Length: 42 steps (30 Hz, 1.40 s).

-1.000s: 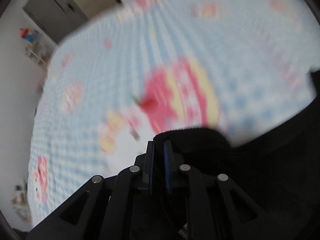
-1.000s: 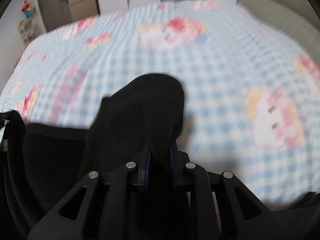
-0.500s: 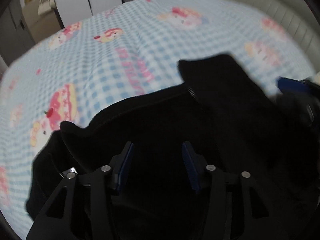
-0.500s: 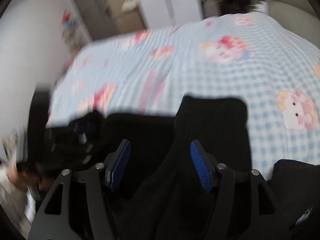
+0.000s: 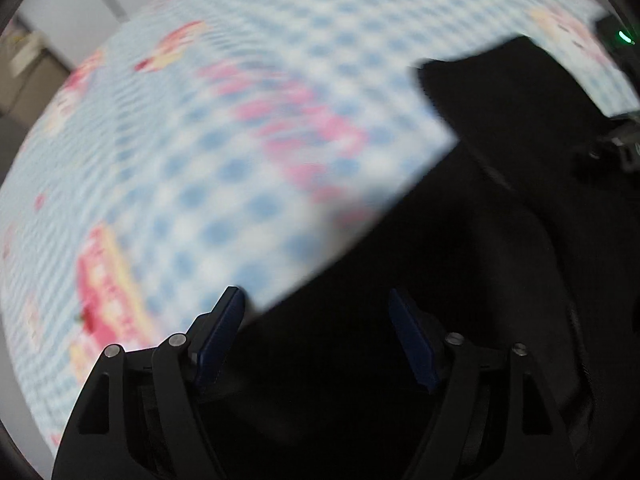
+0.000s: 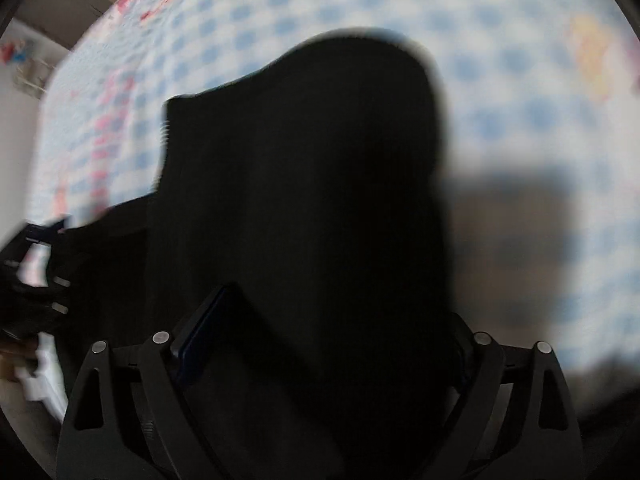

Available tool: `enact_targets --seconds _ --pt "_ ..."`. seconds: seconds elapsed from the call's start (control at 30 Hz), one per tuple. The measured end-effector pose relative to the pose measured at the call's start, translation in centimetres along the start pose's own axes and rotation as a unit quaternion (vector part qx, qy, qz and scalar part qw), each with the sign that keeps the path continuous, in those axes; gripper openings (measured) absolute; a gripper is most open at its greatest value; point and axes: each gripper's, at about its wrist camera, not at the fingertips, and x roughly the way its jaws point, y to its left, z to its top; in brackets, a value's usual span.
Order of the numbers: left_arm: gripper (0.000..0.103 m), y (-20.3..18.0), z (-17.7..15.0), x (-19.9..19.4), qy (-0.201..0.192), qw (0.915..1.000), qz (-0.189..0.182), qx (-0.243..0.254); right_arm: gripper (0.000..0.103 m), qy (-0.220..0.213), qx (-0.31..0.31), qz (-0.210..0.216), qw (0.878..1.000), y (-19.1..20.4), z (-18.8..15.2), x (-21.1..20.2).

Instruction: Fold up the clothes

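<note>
Now let both go cleanly: the left hand-held gripper [image 5: 316,336] and right hand-held gripper [image 6: 320,340] are opening over the black garment [image 6: 304,200] lying on the checked bed [image 5: 240,120]; lift clear without snagging.

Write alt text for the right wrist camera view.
A black garment lies on a blue-checked bedspread, filling the blurred middle of the view. The right gripper hangs over it, jaws opening, the cloth between them and not pinched.
</note>
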Motion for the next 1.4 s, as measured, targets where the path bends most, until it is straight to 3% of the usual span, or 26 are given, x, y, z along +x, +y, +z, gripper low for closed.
enact_targets --seconds 0.03,0.07,0.1,0.13,0.23,0.33,0.43,0.5,0.6,0.67,0.73,0.77,0.8,0.87,0.9,1.0,1.13,1.17,1.2,1.23,1.27,1.3,1.4 --pt "0.039 -0.7 -0.1 -0.1 -0.002 0.9999 0.003 0.014 0.079 -0.014 -0.019 0.014 1.000 0.6 -0.3 -0.4" --pt "0.020 -1.5 -0.3 -0.1 -0.003 0.9996 0.007 0.028 0.055 -0.027 -0.044 0.017 0.999 1.4 -0.6 -1.0" --pt "0.009 -2.1 -0.3 -0.1 -0.001 0.9992 0.018 0.037 0.040 -0.034 -0.059 0.009 0.998 1.9 -0.8 -1.3" --pt "0.008 -2.7 -0.3 -0.2 -0.003 0.9986 0.033 0.042 0.015 -0.040 -0.073 0.001 0.997 2.3 -1.0 -1.6" --pt "0.007 -3.3 0.3 -1.4 -0.025 0.9971 0.063 0.035 0.012 -0.069 -0.101 -0.012 0.992 3.3 -1.5 -2.9" --pt "0.007 -2.9 2.2 -5.3 -0.093 0.9926 0.077 0.004 0.011 -0.130 -0.124 -0.041 0.983 4.5 -2.6 -5.8" --pt "0.007 -2.7 4.1 -6.2 -0.115 0.9891 0.090 -0.016 0.011 -0.199 -0.125 -0.079 0.969 4.5 -3.6 -9.0" --pt "0.008 -2.8 4.9 -4.2 -0.107 0.9879 0.104 -0.039 0.011 -0.230 -0.108 -0.102 0.962 3.6 -3.9 -10.2" --pt "0.018 -3.1 5.7 2.0 -0.021 0.9915 0.092 -0.090 0.014 -0.177 -0.070 -0.109 0.976 1.3 -2.9 -7.0" --pt "0.019 -3.2 5.2 2.8 -0.007 0.9888 0.094 -0.116 0.019 -0.148 -0.049 -0.089 0.984 0.4 -2.6 -5.8" --pt "0.034 -2.4 4.4 -0.3 -0.051 0.9843 0.051 -0.161 0.025 -0.139 -0.034 -0.063 0.988 0.0 -2.5 -5.9" --pt "0.042 -1.9 3.9 -2.4 -0.080 0.9791 0.019 -0.186 0.034 -0.157 -0.032 -0.051 0.986 0.3 -2.7 -7.2" --pt "0.057 -1.7 3.1 -4.3 -0.105 0.9734 -0.011 -0.203 0.040 -0.173 -0.031 -0.038 0.984 0.5 -2.9 -8.5" --pt "0.061 -2.0 1.4 -6.6 -0.118 0.9638 -0.099 -0.217 0.050 -0.198 -0.036 -0.012 0.979 1.7 -3.7 -11.4" --pt "0.061 -2.3 0.8 -6.6 -0.106 0.9596 -0.142 -0.219 0.052 -0.207 -0.040 0.001 0.978 2.4 -4.4 -12.8" --pt "0.059 -5.7 -0.9 -5.3 -0.073 0.9550 -0.196 -0.210 0.062 -0.206 -0.074 0.011 0.976 4.6 -5.8 -14.4" --pt "0.056 -10.2 -1.9 -2.5 -0.021 0.9573 -0.209 -0.199 0.062 -0.173 -0.120 -0.067 0.975 5.5 -7.7 -13.0" --pt "0.050 -11.0 -1.9 -1.7 -0.012 0.9589 -0.205 -0.196 0.062 -0.167 -0.120 -0.085 0.975 5.1 -8.2 -12.7" --pt "0.019 -11.8 -2.0 -1.0 -0.003 0.9603 -0.201 -0.194 0.062 -0.162 -0.113 -0.090 0.976 4.4 -8.6 -12.8" --pt "0.010 -12.2 -2.0 -1.4 -0.011 0.9641 -0.187 -0.188 0.062 -0.158 -0.102 -0.089 0.978 3.5 -8.9 -13.1" --pt "0.008 -12.7 -2.0 -1.9 -0.021 0.9679 -0.172 -0.182 0.062 -0.156 -0.092 -0.085 0.980 2.7 -9.1 -13.4" --pt "0.007 -12.5 -2.7 -4.2 -0.057 0.9688 -0.154 -0.185 0.062 -0.159 -0.088 -0.081 0.980 2.3 -9.3 -13.8" --pt "0.006 -11.9 -5.2 -11.7 -0.174 0.9601 -0.095 -0.198 0.062 -0.184 -0.092 -0.072 0.976 2.3 -10.0 -15.0"
